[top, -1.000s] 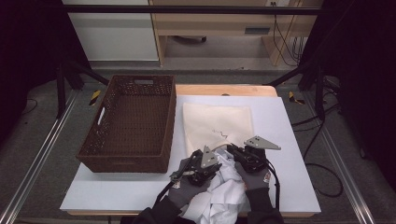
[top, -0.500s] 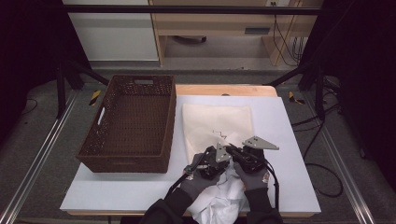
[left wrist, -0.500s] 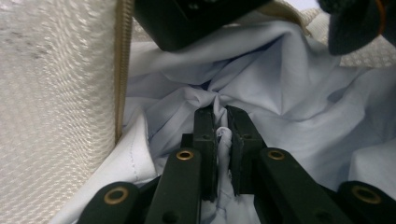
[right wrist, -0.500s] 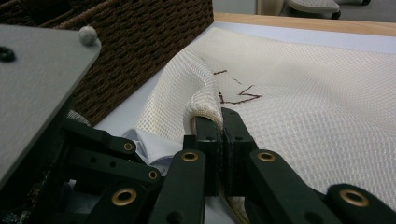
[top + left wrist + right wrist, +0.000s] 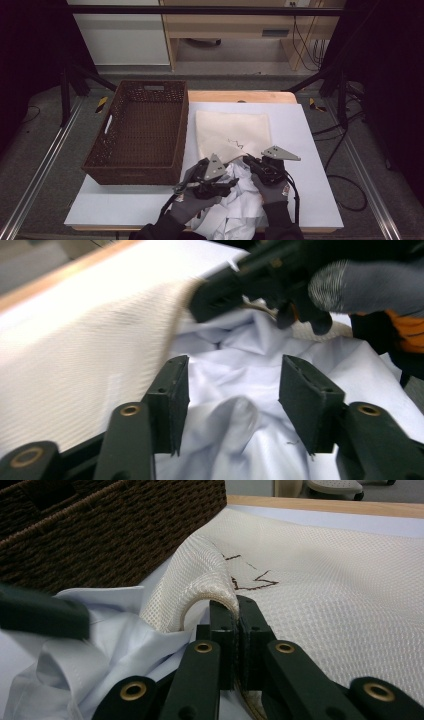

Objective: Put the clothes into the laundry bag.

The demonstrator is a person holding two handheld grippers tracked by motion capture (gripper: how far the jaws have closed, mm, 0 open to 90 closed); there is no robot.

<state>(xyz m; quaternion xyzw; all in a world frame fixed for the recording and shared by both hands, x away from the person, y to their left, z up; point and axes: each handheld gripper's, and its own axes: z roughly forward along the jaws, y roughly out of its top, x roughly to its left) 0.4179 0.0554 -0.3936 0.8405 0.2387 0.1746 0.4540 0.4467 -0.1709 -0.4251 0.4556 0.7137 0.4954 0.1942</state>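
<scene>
While the right hand-held gripper point(image 5: 234, 630) pinches the cream cloth point(image 5: 320, 580), left hand-held gripper point(image 5: 230, 400) just spread over white shirt point(image 5: 235, 425), basket point(image 5: 140, 130) beside.

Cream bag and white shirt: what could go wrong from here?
1. The right gripper pinches only the edge of the cream bag; a tug could slip it free and let the mouth close.
2. The left gripper has just been opening, its pads off the white shirt, so the bunched shirt may slump out toward the table edge.
3. The wicker basket stands close; a swing could knock it.
</scene>
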